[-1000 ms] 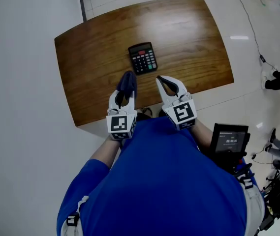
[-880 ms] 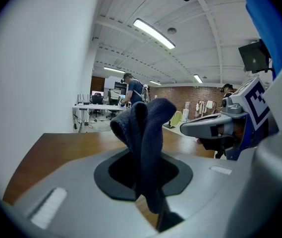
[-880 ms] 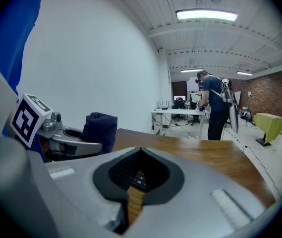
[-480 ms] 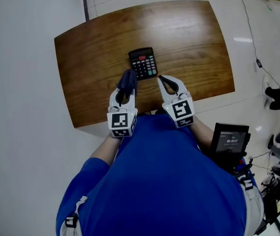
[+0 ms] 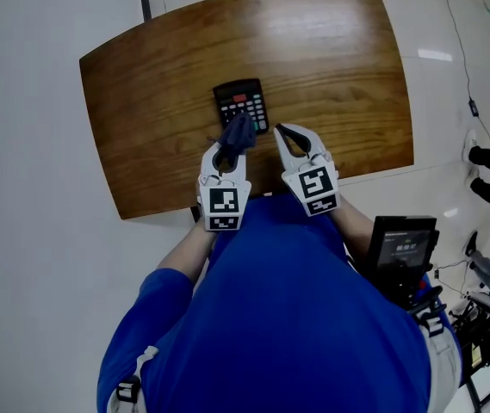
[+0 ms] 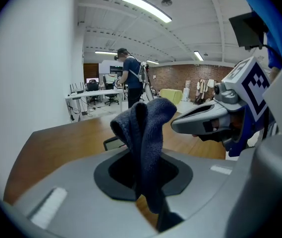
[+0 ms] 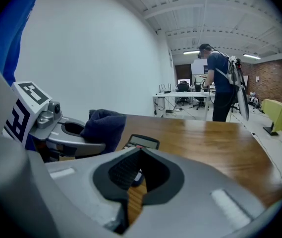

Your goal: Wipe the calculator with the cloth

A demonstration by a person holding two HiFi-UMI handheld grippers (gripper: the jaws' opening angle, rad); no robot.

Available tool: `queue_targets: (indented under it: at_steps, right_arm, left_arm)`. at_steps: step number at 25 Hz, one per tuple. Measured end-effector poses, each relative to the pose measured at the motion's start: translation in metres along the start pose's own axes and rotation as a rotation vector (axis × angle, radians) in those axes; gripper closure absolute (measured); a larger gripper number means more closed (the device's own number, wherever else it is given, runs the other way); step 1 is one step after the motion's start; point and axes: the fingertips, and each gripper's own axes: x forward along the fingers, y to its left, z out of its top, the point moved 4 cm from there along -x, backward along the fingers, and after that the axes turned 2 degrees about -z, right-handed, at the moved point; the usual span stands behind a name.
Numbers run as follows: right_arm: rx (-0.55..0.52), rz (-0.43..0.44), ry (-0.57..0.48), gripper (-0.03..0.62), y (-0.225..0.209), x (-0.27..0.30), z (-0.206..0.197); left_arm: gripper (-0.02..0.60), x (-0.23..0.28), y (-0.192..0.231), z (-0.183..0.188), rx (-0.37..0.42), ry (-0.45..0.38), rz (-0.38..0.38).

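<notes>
Here, the brown wooden table [image 5: 141, 101] runs from the white wall on the left across to the pale floor on the right, and the person in a blue shirt [image 5: 288, 317] stands at its near edge. The left gripper [image 5: 228, 151] is over the near middle of the tabletop, its jaws clamped on a dark blue cloth [image 5: 238, 133]. In the left gripper view the cloth [image 6: 148, 130] stands up out of the jaws in a bunched fold. From the head view the far end of the cloth overlaps the near edge of the black calculator [image 5: 240, 106]; whether it rests on it or hangs just above cannot be told. The calculator lies flat near the middle of the table, display end far. Just right of the cloth sits the right gripper [image 5: 284, 134]; in its own view the jaws meet at the tips with nothing gripped, and the calculator [image 7: 141, 143] shows beyond them. Further right, a small dark screen [image 5: 404, 248] sits at the person's side.
</notes>
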Motion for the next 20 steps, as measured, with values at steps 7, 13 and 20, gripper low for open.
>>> queue_targets:
  at_steps: [7, 13, 20]
  right_arm:
    - [0.001, 0.021, 0.024, 0.592, 0.004, 0.001, -0.004]
    - [0.007, 0.047, 0.054, 0.592, 0.009, -0.008, -0.022]
    - [-0.012, 0.035, 0.069, 0.592, 0.001, -0.005, -0.022]
  left_arm:
    - [0.520, 0.013, -0.013, -0.009, 0.117, 0.114, -0.018]
    - [0.520, 0.017, -0.042, -0.029, 0.226, 0.215, -0.039]
    - [0.520, 0.032, -0.051, -0.036, 0.289, 0.254, -0.058]
